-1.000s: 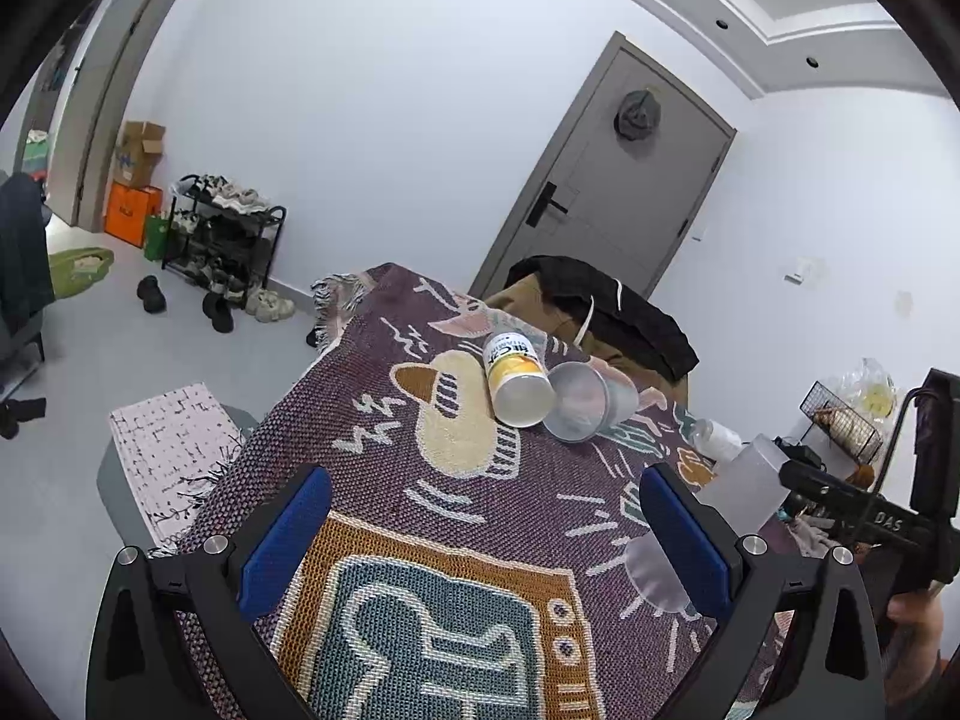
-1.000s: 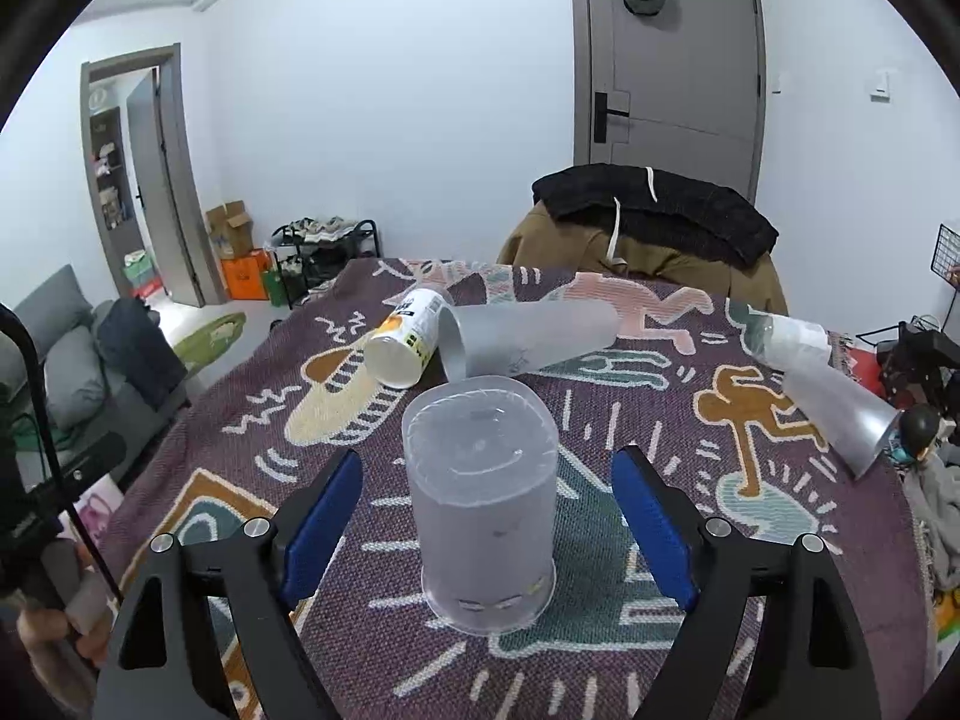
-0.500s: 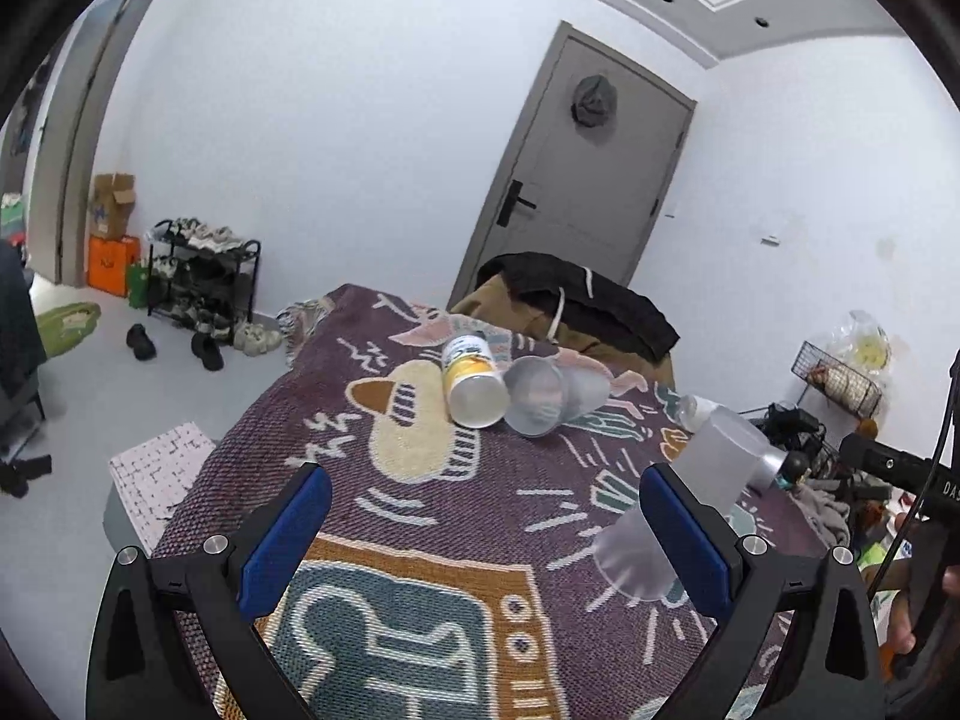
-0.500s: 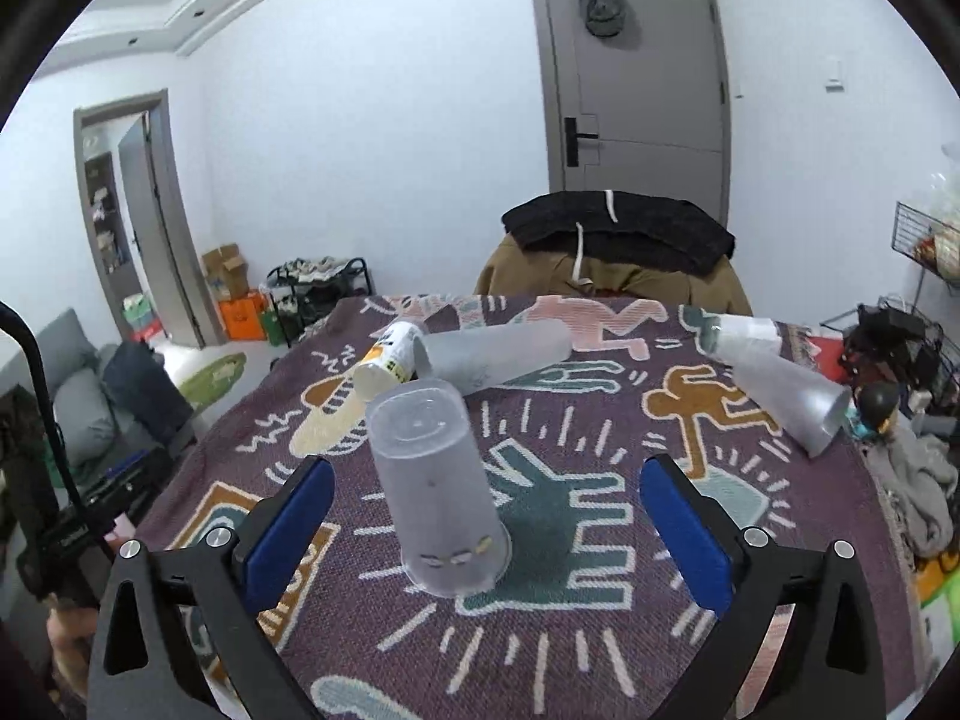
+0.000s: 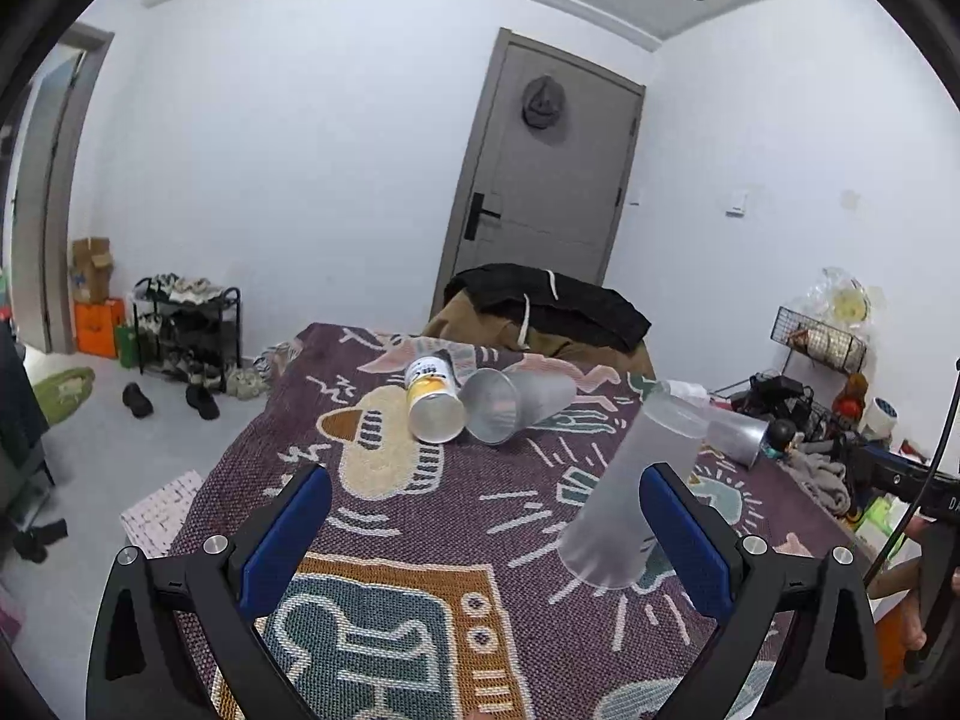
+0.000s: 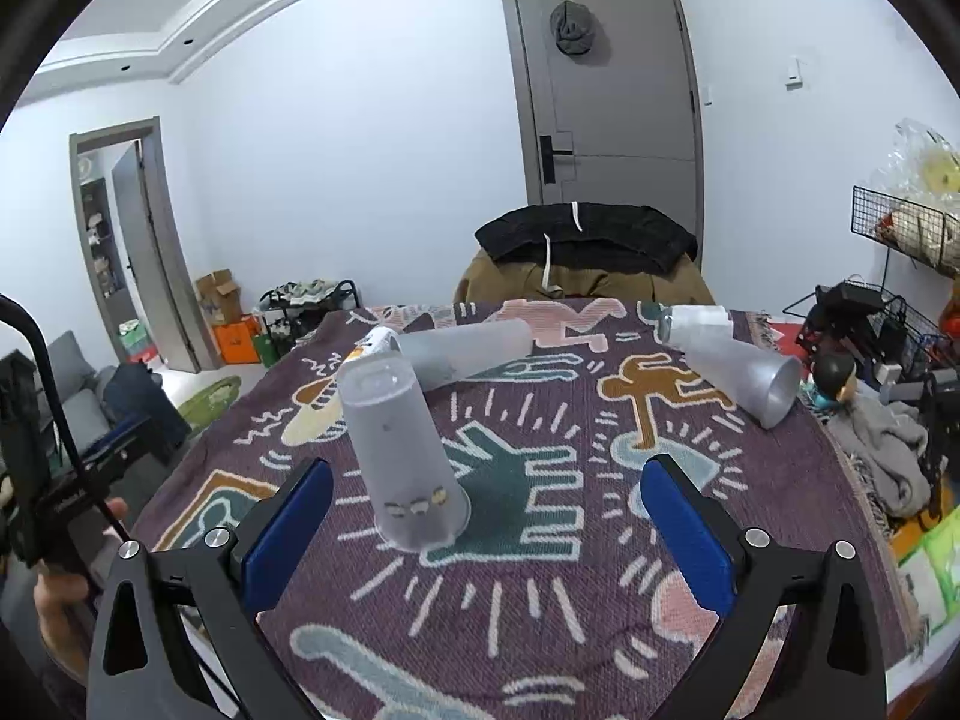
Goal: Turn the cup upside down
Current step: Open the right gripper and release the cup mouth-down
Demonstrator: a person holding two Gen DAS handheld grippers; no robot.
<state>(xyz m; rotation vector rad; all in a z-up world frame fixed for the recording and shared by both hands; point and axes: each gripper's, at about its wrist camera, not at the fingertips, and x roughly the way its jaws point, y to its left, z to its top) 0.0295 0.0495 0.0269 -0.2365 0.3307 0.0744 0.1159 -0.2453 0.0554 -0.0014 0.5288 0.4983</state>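
Cup: we see the frosted cup (image 6: 403, 450) standing upside down on the patterned rug (image 6: 540, 516) that covers the tabletop, wide rim down on the dark green hand figure and closed base up.
Right tongs: our right tongs (image 6: 486, 516) are spread wide with nothing between them; the cup stands just beyond the tips, nearer the left blue pad (image 6: 288, 531) and clear of both.
Left tongs: our left tongs (image 5: 480, 531) are also spread and hold nothing; from this side the cup (image 5: 630, 495) shows just behind the right blue pad (image 5: 684, 531).
Other cups: a second frosted cup (image 6: 465, 351) lies on its side behind the upturned one, with a yellow-and-white can (image 5: 433, 399) on its side against its mouth. A third frosted cup (image 6: 741, 369) lies on its side near the rug's right edge.
Background: a chair draped with dark jackets (image 6: 585, 240) stands at the far end, before a grey door (image 6: 606, 90).
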